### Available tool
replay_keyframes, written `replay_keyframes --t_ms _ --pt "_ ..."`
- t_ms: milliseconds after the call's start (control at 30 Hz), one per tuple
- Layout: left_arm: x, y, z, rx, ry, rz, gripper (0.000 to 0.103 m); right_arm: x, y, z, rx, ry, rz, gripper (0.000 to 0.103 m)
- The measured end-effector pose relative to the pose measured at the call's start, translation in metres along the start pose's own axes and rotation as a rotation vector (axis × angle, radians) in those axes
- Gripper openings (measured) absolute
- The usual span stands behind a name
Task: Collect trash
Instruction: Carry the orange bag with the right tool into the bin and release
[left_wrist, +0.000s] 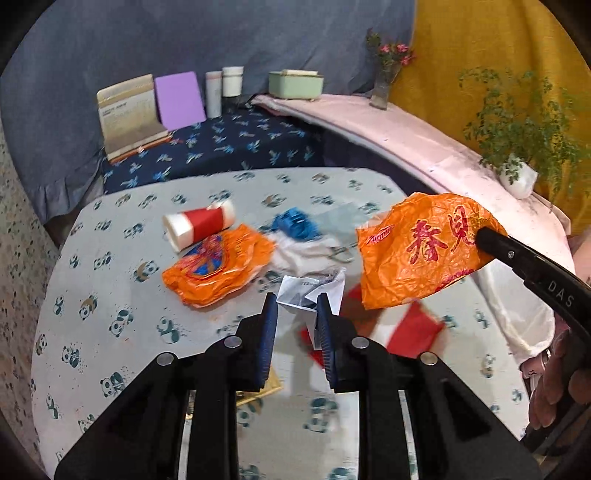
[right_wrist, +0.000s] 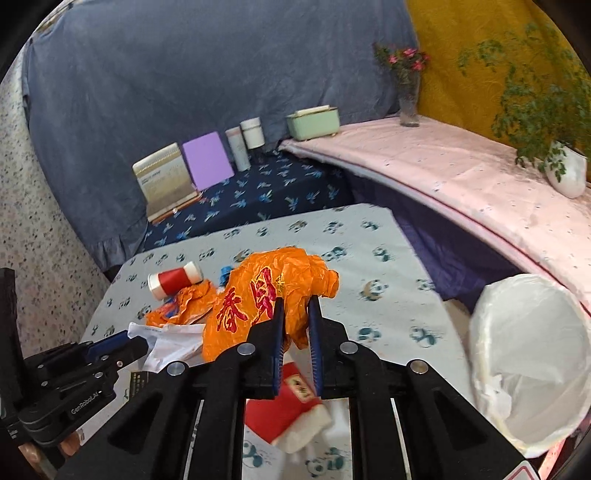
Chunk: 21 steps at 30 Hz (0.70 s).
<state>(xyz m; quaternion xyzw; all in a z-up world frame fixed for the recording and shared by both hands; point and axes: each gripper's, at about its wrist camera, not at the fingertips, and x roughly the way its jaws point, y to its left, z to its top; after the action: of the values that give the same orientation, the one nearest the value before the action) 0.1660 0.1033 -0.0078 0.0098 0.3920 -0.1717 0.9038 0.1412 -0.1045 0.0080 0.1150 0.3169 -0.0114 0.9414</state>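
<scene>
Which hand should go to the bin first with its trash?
Probably right: the right gripper grips the orange bag beside the white-lined bin. The left gripper holds white paper, farther away.

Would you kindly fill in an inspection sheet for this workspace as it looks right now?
Surface: panda-print tablecloth, littered.
Job's things: orange wrapper and white paper held; second orange wrapper, red-and-white cup and red pack lie on the cloth; lined bin at right.
Clutter: blue crumpled item, unclear.
Grippers: right gripper shut on orange wrapper; left gripper shut on white paper.
Cables: nothing seen.
Surroundings: flower vase, potted plant, green box on pink shelf.
</scene>
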Motion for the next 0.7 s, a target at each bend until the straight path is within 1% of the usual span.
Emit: replay_keyframes --t_ms 233,367,467,700 --pt "-0.017 -0.050 0.009 0.062 -0.032 -0.040 0.021 -0.041 -0.049 -0.001 0.066 -0.057 -0.069 0.012" --pt "-0.026 -0.087 0.014 0.105 -0.048 -0.086 0.021 -0.063 -0.082 -0.006 0.098 -0.087 -0.138 0.012" --pt "-0.027 -0.113 0.016 0.137 -0.053 -0.112 0.021 -0.076 -0.107 -0.012 0.132 -0.099 -0.181 0.012" --pt "-0.019 -0.191 0.019 0.231 -0.049 -0.197 0.021 -0.104 -0.171 -0.031 0.218 -0.112 -0.287 0.012"
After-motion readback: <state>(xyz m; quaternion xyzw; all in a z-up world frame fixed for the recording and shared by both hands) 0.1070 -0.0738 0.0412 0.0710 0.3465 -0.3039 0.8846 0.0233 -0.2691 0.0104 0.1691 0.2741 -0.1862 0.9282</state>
